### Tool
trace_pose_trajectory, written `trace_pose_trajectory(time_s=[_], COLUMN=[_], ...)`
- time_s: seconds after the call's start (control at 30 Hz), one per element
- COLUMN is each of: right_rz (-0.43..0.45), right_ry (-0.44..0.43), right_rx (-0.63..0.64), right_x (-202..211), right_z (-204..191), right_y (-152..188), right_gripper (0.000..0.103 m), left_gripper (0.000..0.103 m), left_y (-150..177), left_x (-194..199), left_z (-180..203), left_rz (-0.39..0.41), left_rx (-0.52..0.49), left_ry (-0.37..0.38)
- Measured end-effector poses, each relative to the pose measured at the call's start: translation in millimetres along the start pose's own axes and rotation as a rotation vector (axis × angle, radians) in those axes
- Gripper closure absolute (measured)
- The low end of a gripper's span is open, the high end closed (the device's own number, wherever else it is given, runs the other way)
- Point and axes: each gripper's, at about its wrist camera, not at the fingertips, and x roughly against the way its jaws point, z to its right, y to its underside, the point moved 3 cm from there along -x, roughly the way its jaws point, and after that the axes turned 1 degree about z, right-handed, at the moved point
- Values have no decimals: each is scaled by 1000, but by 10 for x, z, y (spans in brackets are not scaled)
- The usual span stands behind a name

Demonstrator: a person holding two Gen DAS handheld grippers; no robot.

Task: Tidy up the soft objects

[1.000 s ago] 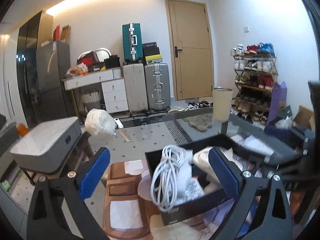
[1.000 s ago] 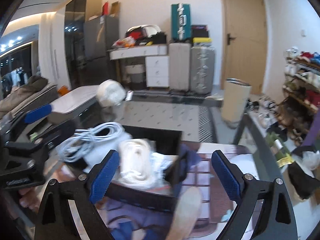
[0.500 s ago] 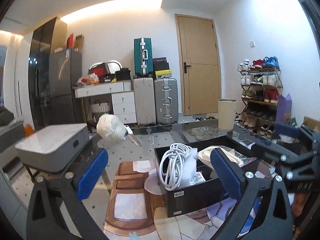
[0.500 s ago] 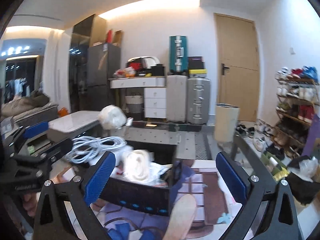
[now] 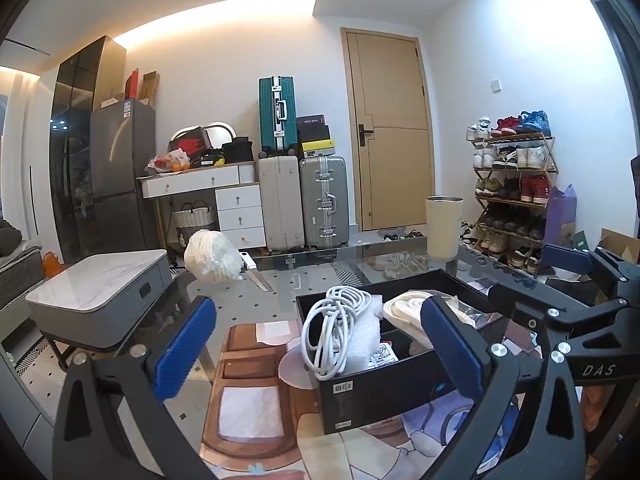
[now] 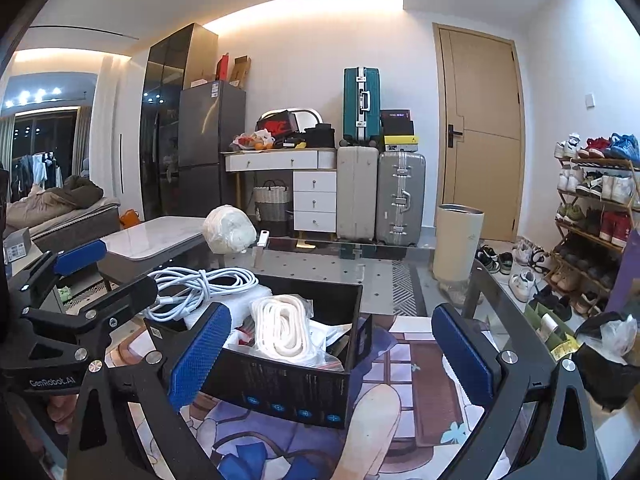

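Both the left gripper (image 5: 316, 344) and right gripper (image 6: 332, 344) hover spread and empty over the black box (image 5: 400, 384) holding the white cable coil (image 5: 334, 328) and rope bundle (image 6: 282, 326), so the remaining bagged white bundle (image 5: 212, 256) at the glass table's (image 5: 280, 288) far-left edge seems next, needing a long forward reach.

- The left gripper (image 5: 316, 344) is held level, its two blue-padded fingers (image 5: 185, 346) spread wide apart — nothing sits between the pads.
- The right gripper (image 6: 332, 354) is posed the same way: jaws wide, blue pads (image 6: 466, 354) empty.
- Each tool shows at the edge of the other's view — the two are held side by side, near each other but apart.
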Motion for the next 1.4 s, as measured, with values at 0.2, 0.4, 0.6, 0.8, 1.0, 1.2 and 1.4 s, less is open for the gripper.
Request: trace_pose_trajectory(time_s=[0.2,0.4,0.6,0.8,1.0,1.2,1.4], right_rz=[-9,-9,-9,-9,-8,-11,-14], right_ry=[8,10,8,6,7,6,21], right_rx=[17,19,18,19,19,20,18], right_x=[-34,-31,-32,-32,-32,-37,-34], right_z=[-41,-40,-36,-37,-41,-50,-53], right_y=[2,4,4,3,3,3,6], right_gripper=[1,1,1,1,1,1,1], left_gripper=[0,0,0,0,0,0,0], left_y=[9,15,19,16,14,18,12], left_x=[-13,-29,-27,-27,-25,-26,-30], left_z=[-11,-23,-20,-22,-14,-14,-3], left_rz=[-13,-23,-27,-28,-27,-27,-28], left_rx=[2,9,8,9,5,2,1], left_ry=[-16,-20,-20,-21,-24,-26,-31])
